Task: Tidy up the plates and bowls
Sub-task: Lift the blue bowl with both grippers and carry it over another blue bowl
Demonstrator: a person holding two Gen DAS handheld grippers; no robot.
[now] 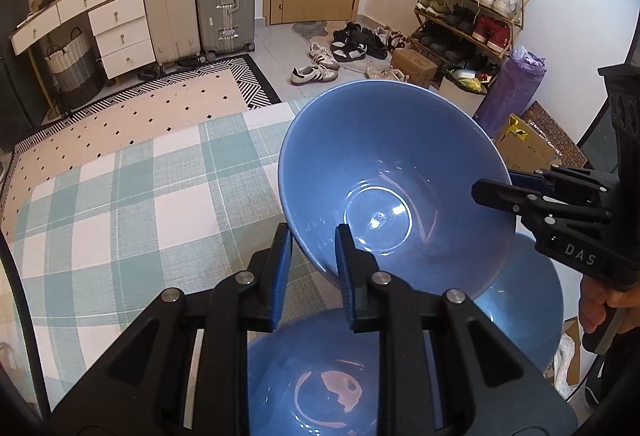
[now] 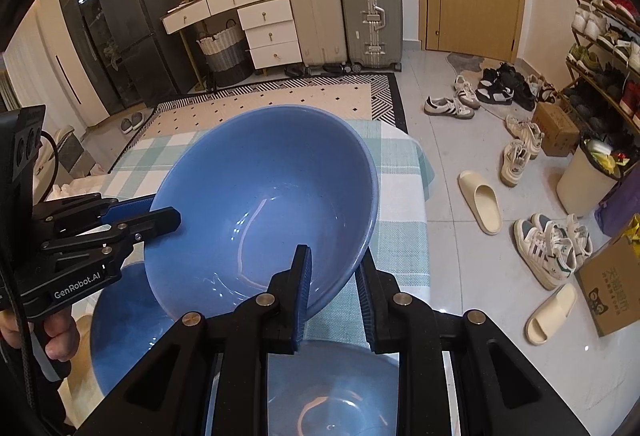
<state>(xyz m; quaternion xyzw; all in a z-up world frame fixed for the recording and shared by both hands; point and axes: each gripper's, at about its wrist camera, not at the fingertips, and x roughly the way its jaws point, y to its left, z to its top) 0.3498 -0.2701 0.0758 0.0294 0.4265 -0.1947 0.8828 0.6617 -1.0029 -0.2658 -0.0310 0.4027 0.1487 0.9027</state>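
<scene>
Both claws grip one blue bowl (image 1: 384, 171) by opposite rims above a checked tablecloth (image 1: 132, 203): the left gripper (image 1: 314, 268) and right gripper (image 2: 334, 284) each pinch its wall, tilting it. Two more blue bowls (image 1: 316, 376) sit empty below. Only the right view shows a dark refrigerator (image 2: 120, 27).

A bowl (image 1: 384, 171) is held tilted above the desk (image 1: 120, 203), clear of its surface, near the desk's right edge. The left tongs (image 1: 312, 268) clamp its near rim, the right tongs (image 2: 334, 288) its opposite rim. Two further bowls (image 1: 320, 376) (image 1: 528, 300) sit on the desk beneath it, side by side.
</scene>
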